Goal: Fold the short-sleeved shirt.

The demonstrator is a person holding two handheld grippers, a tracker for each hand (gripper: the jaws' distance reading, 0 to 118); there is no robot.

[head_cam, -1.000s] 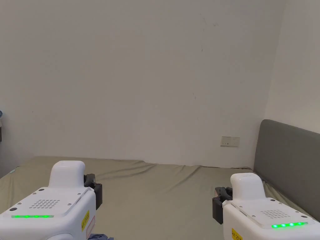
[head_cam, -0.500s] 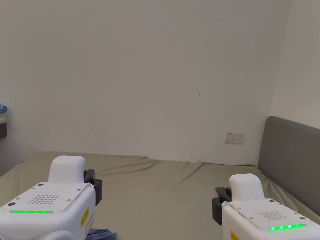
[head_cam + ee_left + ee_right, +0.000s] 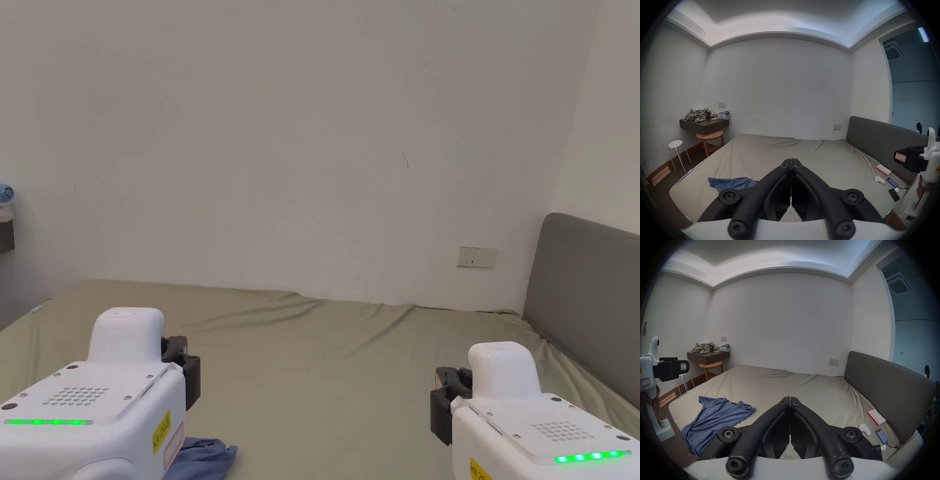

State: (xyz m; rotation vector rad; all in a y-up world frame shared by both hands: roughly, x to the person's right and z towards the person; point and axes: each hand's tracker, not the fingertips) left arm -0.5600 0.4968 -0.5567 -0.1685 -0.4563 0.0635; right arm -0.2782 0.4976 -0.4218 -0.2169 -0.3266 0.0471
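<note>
A blue short-sleeved shirt [image 3: 716, 417] lies crumpled on the near left corner of the bed, its lower part hanging over the edge. A corner of the shirt [image 3: 203, 455] peeks out beside the left gripper body, and the shirt [image 3: 732, 184] lies low left in the left gripper view. My left gripper [image 3: 791, 163] is shut and empty, held in the air above the bed, over the shirt's right side. My right gripper [image 3: 790, 400] is likewise shut with nothing in it, raised well to the right of the shirt. The left gripper [image 3: 181, 365] and right gripper [image 3: 447, 400] sit low in the head view.
The bed [image 3: 325, 362] has an olive-grey sheet and a grey headboard [image 3: 587, 300] on the right. Phones [image 3: 881, 435], a white device [image 3: 865, 429] and a pink booklet [image 3: 876, 416] lie by the headboard. A wall shelf [image 3: 705, 125] with clothes, a wooden side table [image 3: 711, 141] and a white stool [image 3: 677, 154] stand left.
The head camera has tilted down and a little left, so more bed and a corner of the blue shirt now show. Both grippers stay shut and hold about the same pose.
</note>
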